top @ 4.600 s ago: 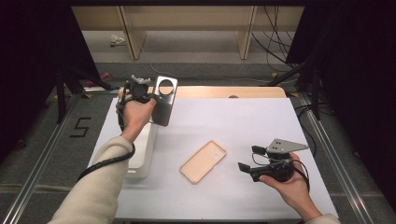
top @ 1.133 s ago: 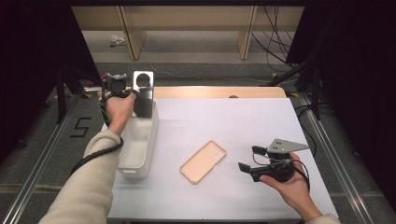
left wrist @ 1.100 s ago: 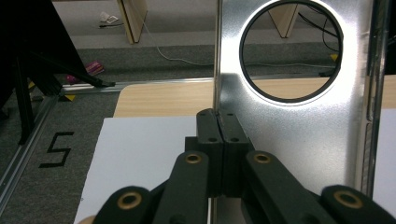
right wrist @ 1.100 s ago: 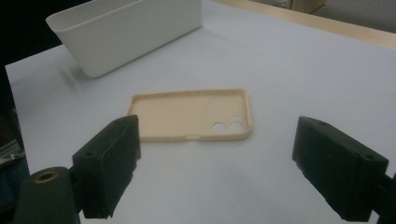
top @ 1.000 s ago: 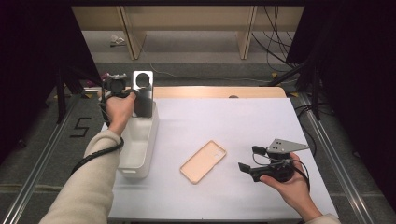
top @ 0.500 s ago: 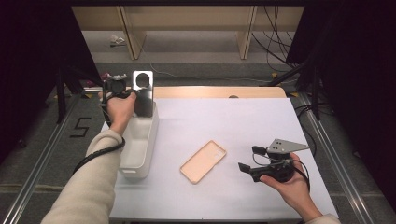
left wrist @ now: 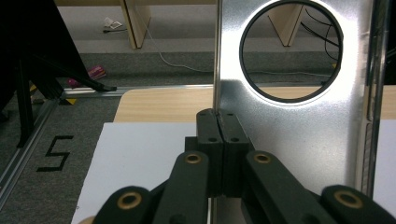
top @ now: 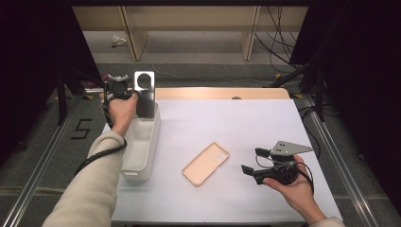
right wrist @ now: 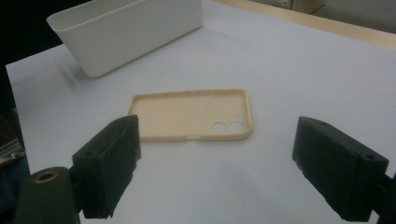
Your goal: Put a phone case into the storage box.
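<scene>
Pinching the metal plate (left wrist: 299, 116) by its thin edge, I hold it upright in my left gripper (left wrist: 217, 123), whose jaws sit pressed together on the sheet with no gap between them. I judge the edge grip is what keeps the flat face vertical, with its round hole above the jaws, so the plate can be lowered on end into the white bin (top: 139, 146) just below and nearer me than the gripper. In the high view the plate (top: 144, 94) stands over the bin's far end, in my left hand (top: 122, 106).

My right gripper (right wrist: 215, 163) rests low over the tabletop (top: 265, 123), jaws wide apart and holding nothing, with the tan phone case (right wrist: 191, 114) lying open side up just ahead of them, apparently so that I can reach it next.

The left gripper view gives the clamp itself and the wooden edge seen through the hole, which the high view leaves too small to read. The right gripper view shows the case's raised rim and two camera cut-outs. The high view alone relates both hands: the right gripper (top: 257, 165) sits well apart from the bin, the case (top: 205, 163) between them.
</scene>
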A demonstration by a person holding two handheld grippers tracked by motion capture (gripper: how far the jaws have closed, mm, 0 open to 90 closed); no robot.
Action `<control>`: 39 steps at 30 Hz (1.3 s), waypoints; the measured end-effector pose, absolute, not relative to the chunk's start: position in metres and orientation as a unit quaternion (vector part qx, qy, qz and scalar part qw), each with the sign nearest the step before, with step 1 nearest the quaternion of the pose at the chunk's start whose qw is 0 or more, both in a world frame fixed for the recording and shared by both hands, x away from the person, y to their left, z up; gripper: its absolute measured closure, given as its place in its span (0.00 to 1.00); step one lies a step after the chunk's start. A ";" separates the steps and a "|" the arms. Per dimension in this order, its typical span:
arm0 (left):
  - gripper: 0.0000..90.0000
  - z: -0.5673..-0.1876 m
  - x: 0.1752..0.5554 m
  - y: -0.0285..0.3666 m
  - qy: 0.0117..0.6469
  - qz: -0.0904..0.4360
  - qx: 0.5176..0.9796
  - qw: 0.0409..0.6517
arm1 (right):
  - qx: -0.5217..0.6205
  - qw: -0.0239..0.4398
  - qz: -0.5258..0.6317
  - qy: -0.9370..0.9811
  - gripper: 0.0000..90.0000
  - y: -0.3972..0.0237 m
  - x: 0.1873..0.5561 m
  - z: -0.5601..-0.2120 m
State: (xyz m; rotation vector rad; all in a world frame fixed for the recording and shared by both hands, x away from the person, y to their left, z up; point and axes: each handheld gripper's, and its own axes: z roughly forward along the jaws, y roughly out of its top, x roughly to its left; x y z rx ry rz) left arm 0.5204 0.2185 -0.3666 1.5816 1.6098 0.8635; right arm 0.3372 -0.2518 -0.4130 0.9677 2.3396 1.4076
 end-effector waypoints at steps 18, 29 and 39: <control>0.99 -0.373 0.523 0.218 0.623 0.335 0.612 0.353 | 0.333 0.123 0.482 0.801 0.18 -0.252 0.337 -0.413; 0.99 -0.374 0.524 0.218 0.623 0.336 0.612 0.352 | 0.332 0.123 0.483 0.801 0.18 -0.252 0.337 -0.413; 0.99 -0.380 0.525 0.217 0.625 0.338 0.610 0.350 | 0.333 0.123 0.482 0.801 0.18 -0.252 0.337 -0.413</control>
